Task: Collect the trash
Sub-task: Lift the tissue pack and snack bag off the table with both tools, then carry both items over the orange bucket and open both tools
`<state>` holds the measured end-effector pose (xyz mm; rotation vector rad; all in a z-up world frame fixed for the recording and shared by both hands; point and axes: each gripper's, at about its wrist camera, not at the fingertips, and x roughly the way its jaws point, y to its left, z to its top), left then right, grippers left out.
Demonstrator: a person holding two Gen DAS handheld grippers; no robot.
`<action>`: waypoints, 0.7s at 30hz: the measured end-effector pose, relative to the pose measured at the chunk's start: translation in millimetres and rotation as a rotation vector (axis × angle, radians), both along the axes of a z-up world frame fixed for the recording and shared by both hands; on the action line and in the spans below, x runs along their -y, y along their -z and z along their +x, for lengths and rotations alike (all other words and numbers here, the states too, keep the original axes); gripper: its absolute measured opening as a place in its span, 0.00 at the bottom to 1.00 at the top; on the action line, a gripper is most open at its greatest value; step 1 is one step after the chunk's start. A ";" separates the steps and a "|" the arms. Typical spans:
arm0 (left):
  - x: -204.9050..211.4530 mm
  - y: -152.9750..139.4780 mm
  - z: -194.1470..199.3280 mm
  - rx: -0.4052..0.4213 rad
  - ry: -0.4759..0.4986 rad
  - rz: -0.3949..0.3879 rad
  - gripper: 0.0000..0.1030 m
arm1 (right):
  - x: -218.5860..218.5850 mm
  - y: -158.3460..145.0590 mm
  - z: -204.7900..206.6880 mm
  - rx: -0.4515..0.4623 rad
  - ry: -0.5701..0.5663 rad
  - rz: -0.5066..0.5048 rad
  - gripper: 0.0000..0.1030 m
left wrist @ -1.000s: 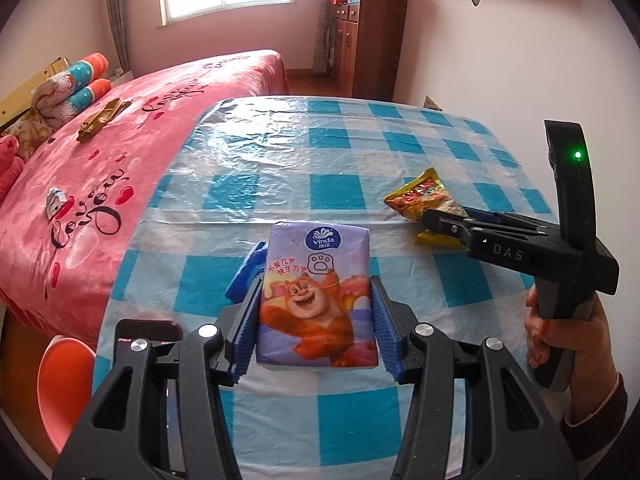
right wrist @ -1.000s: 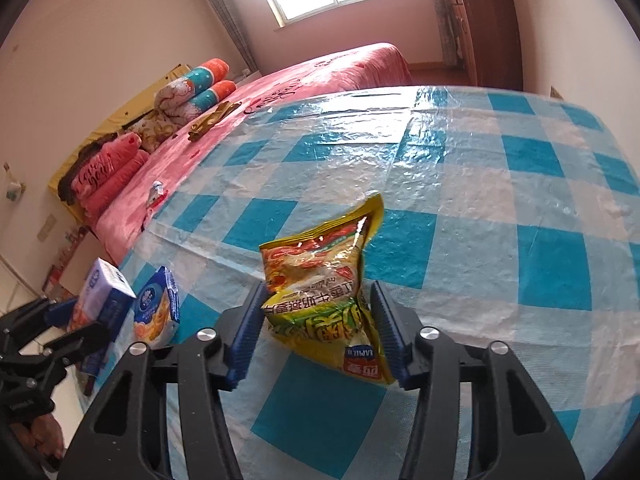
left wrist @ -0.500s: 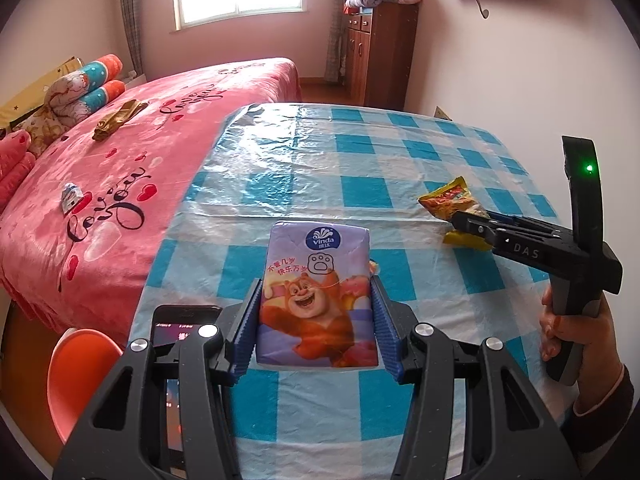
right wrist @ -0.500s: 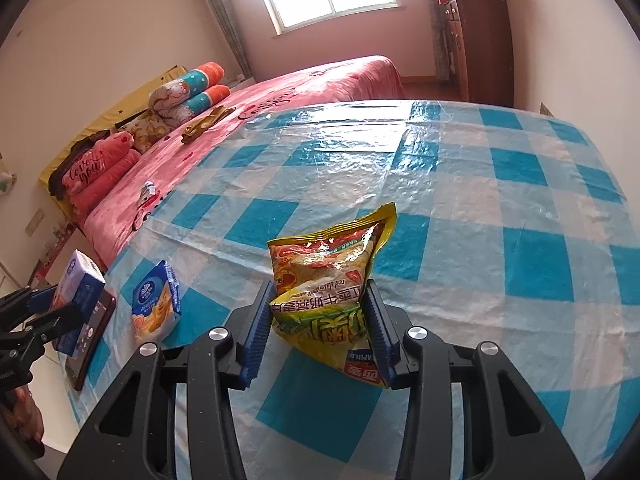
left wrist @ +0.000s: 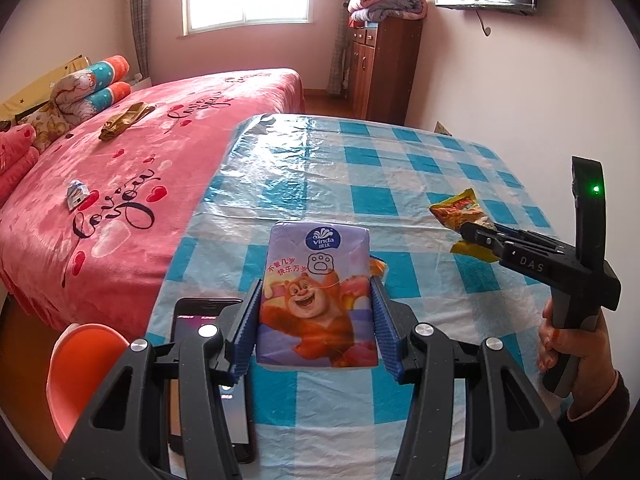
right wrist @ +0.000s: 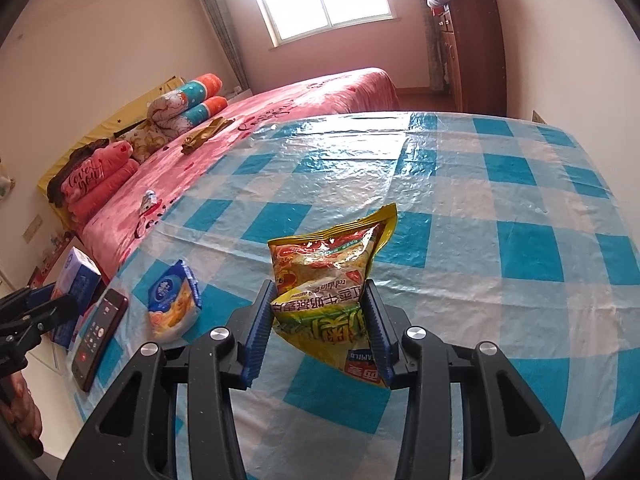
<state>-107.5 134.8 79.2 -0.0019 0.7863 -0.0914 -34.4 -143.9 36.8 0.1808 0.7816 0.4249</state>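
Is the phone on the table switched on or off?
On. The phone lies flat on the checked table with its screen lit, showing what look like call buttons.

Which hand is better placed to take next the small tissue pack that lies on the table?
Left, probably: the small tissue pack lies straight ahead of the left claw, beside the phone. But that claw is full: it is shut on a Vinda pack.

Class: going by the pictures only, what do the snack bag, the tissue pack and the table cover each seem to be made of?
Snack bag: thin glossy plastic film, probably; it crinkles and shows bright glare.
Tissue pack: soft printed plastic wrap, likely over paper tissues; the surface is smooth and bulges slightly.
Table cover: checked cloth under clear plastic sheeting, it seems; wrinkles and window glare run across it.
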 end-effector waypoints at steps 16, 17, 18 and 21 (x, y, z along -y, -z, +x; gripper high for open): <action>-51.5 -7.1 -22.3 0.034 -0.081 -0.022 0.51 | -38.8 -43.2 -27.9 0.045 -0.070 0.007 0.44; -56.9 -6.8 -24.1 0.035 -0.093 -0.021 0.51 | -43.2 -46.0 -29.1 0.048 -0.079 0.007 0.44; -60.8 -6.6 -25.8 0.037 -0.101 -0.020 0.51 | -48.5 -49.3 -30.7 0.051 -0.091 0.007 0.44; -75.5 -6.0 -31.2 0.039 -0.132 -0.026 0.51 | -65.3 -58.6 -37.0 0.064 -0.124 0.002 0.44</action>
